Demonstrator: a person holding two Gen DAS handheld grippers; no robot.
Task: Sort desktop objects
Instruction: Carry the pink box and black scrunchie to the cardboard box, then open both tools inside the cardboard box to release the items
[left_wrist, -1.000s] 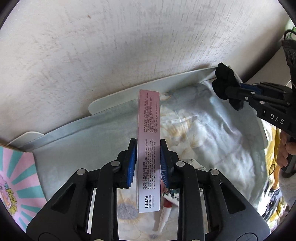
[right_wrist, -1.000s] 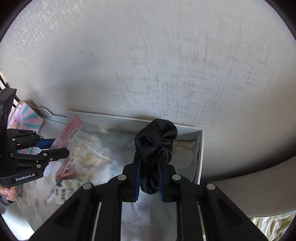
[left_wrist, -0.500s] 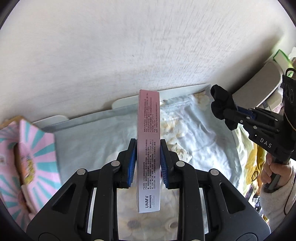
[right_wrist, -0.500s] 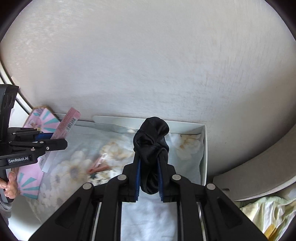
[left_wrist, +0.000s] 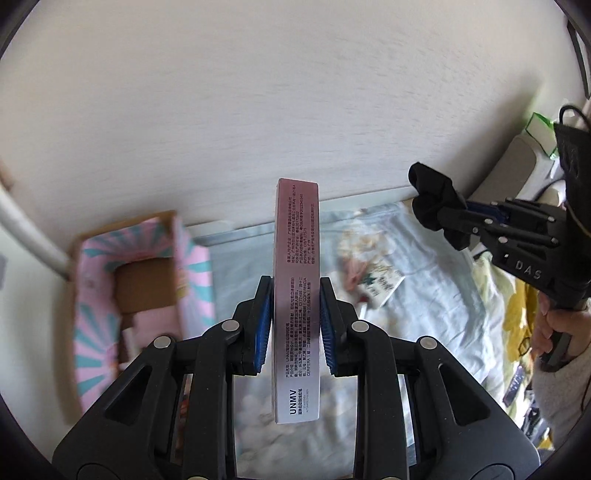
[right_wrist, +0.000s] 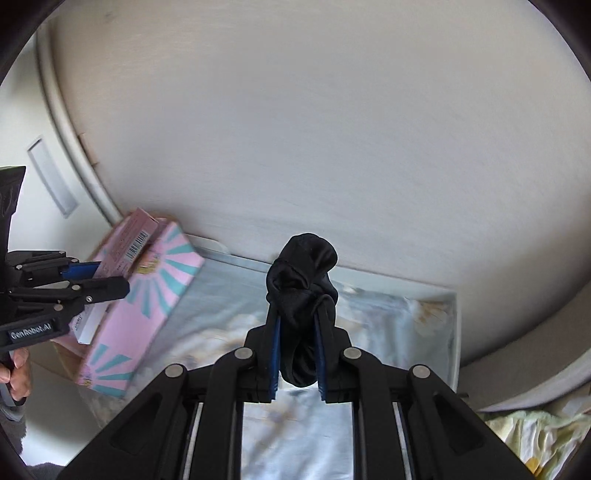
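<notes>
Pale wall (left_wrist: 258, 110) rises behind a floral cloth (left_wrist: 424, 295) — above it the left tool (left_wrist: 296, 321) pinches a slim pink carton (left_wrist: 297, 295) upright near the pink-and-teal box (left_wrist: 147, 280), while the right tool (right_wrist: 297, 343) clamps a black scrunchie (right_wrist: 301, 273).

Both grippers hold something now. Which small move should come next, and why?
Probably carry the slim pink box in the left gripper leftward over the open pink-and-teal carton and release it there; the carton already seems to hold small items. The right gripper can wait with the black scrunchie.
</notes>
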